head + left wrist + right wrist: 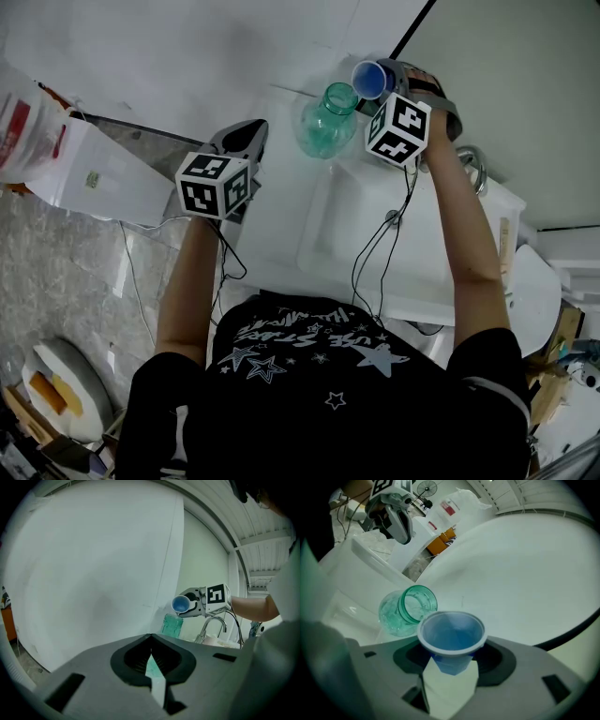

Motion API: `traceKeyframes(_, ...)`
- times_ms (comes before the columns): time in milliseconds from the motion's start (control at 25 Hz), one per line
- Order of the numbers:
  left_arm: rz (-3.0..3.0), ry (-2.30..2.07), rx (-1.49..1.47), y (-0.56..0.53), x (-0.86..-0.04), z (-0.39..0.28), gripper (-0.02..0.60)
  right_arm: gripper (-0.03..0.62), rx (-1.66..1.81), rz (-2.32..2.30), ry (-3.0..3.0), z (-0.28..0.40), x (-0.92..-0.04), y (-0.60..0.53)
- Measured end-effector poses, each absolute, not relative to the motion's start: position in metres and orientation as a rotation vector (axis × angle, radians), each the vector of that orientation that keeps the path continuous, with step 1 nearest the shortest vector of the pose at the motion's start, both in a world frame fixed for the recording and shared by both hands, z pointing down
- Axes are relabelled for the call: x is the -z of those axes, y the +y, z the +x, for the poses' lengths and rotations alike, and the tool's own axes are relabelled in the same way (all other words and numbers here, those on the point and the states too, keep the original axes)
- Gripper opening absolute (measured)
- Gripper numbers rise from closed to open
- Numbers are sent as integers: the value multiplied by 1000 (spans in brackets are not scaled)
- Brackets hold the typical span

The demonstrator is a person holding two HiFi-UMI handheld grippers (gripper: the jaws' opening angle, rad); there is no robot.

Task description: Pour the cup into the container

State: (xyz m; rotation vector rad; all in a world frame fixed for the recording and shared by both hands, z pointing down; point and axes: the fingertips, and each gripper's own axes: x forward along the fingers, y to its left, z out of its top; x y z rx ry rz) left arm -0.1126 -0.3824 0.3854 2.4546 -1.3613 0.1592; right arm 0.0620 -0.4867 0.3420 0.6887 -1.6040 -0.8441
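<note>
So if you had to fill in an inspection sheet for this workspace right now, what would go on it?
Surface: white sink unit, nothing seen in the basin.
Job's things: blue cup tilted at the mouth of the green glass jar, which stands at the sink's far edge.
Clutter: white plastic bag off to the left.
Grippers: right gripper has its fingers shut on the cup; left gripper shut, empty, held aside.
Cables: black cables hang from the right gripper over the basin.
Surroundings: faucet, white wall, stone-patterned floor.
</note>
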Motion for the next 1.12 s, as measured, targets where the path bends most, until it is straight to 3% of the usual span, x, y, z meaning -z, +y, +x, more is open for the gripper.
traceKeyframes(1120,2457,-1383,-147,-353,-376,-118,11,272,434,918,-1993,65,-336,-454)
